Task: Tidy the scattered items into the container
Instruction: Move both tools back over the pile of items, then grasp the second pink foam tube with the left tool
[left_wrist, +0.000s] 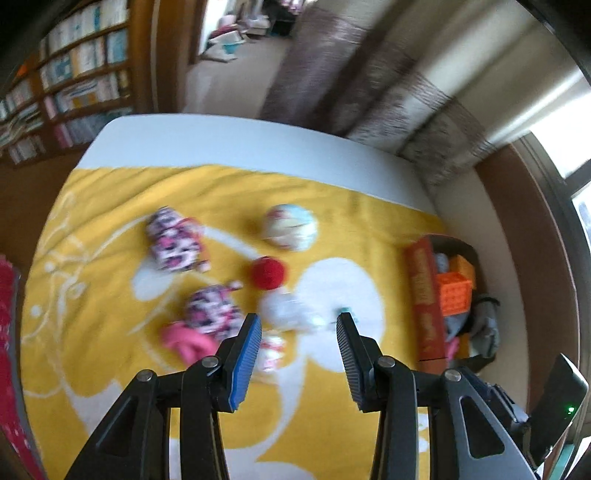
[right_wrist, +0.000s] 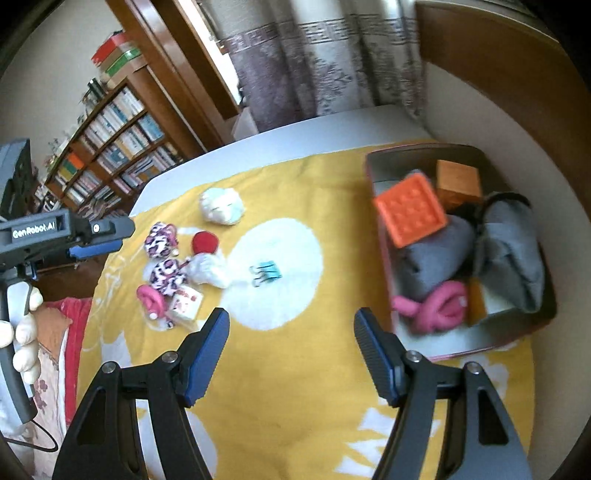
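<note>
Where visible, container (right_wrist: 373, 173) is rectangular, grey-walled, pink-rimmed.

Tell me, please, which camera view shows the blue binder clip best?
The right wrist view: the binder clip lies unobstructed on the white patch of the blanket, handles visible. In the left wrist view only a blurred teal sliver shows, beside a fingertip.
</note>
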